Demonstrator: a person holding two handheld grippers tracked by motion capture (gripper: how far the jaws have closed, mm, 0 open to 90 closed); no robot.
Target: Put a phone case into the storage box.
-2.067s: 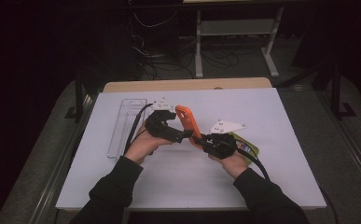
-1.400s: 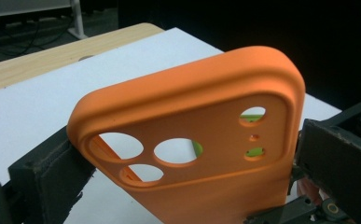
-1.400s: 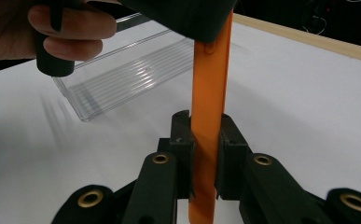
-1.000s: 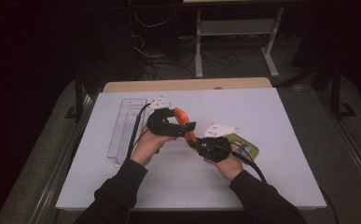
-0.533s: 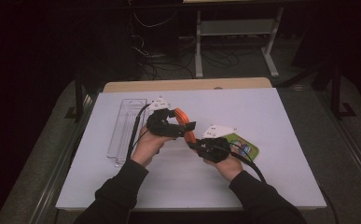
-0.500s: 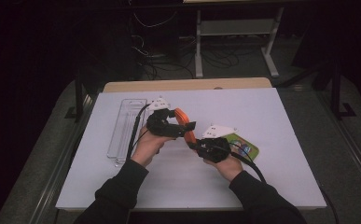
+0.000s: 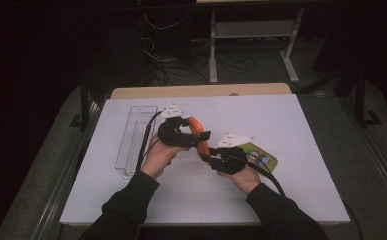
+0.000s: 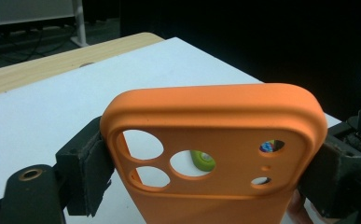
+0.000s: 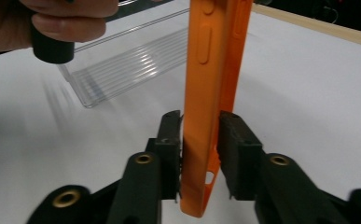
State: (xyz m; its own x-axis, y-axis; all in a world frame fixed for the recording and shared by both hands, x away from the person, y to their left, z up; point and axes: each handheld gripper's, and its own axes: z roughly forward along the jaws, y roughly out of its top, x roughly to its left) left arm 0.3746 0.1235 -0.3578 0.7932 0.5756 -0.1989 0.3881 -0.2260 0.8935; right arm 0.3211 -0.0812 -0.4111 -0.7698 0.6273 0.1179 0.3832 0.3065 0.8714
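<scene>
An orange phone case [image 7: 197, 126] hangs above the table between both grippers. My left gripper [image 7: 202, 136] is shut on it across its width, and its pads [image 8: 88, 170] press the two sides beside the camera cut-outs of the case [image 8: 211, 116]. My right gripper [image 7: 207, 153] comes in from the right at the other end. In the right gripper view the case [image 9: 215, 46] stands edge-on between the jaws of that gripper [image 9: 200, 140]. Those jaws have just been opening, and they now sit loosely beside the case, open.
A clear plastic tray [image 7: 136, 135] lies left of the hands, and its ridged wall [image 9: 127, 65] also appears in the right gripper view. A green packet [image 7: 261, 156] lies under the right hand. The white mat [image 7: 301, 125] covers the table up to a wooden strip [image 7: 196, 91] at the far edge.
Since two seconds ago the right hand has drawn left toward the left hand and the case has come lower. Over the last second both hands keep still.
</scene>
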